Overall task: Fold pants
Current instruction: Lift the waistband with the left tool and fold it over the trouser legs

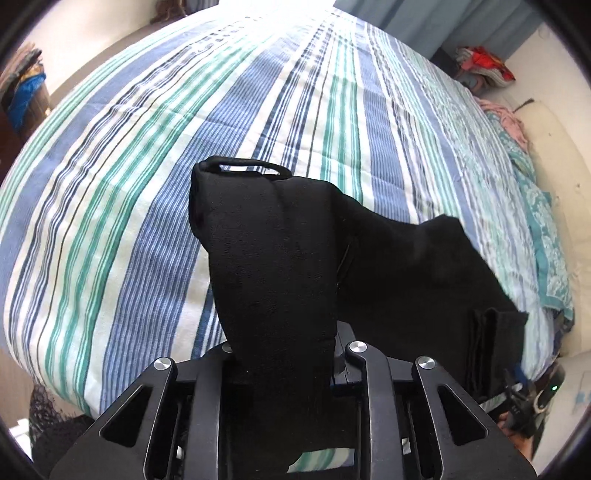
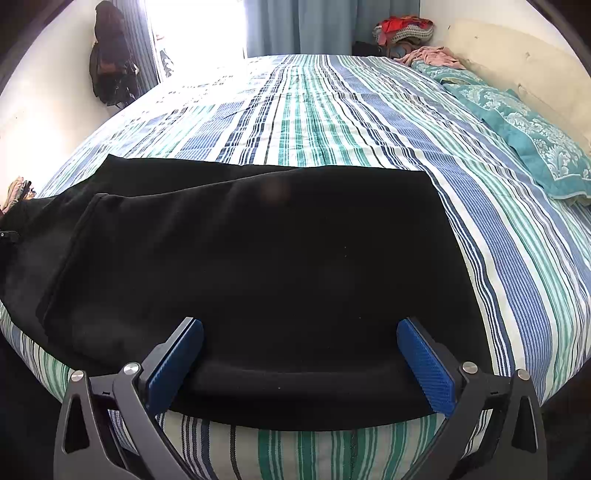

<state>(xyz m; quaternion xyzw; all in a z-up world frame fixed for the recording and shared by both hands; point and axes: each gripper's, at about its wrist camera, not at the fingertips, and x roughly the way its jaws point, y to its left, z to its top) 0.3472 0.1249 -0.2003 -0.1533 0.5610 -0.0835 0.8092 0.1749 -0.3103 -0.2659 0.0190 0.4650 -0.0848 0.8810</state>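
Observation:
The black pants (image 2: 258, 258) lie across the near edge of the striped bed (image 2: 332, 122). In the right wrist view my right gripper (image 2: 300, 325) is open, its blue pads (image 2: 424, 362) standing wide apart over the pants' near folded edge. In the left wrist view my left gripper (image 1: 284, 350) is shut on a bunched end of the pants (image 1: 266, 258), held up above the bed; a belt loop shows at its top. The rest of the pants (image 1: 424, 266) trails down to the right. The left fingertips are hidden by cloth.
A teal patterned pillow (image 2: 524, 129) lies at the bed's right side by the headboard (image 2: 517, 62). A pile of clothes (image 2: 402, 31) sits in the far corner. A dark bag (image 2: 110, 62) hangs on the left wall. Blue curtains (image 2: 325, 26) hang at the back.

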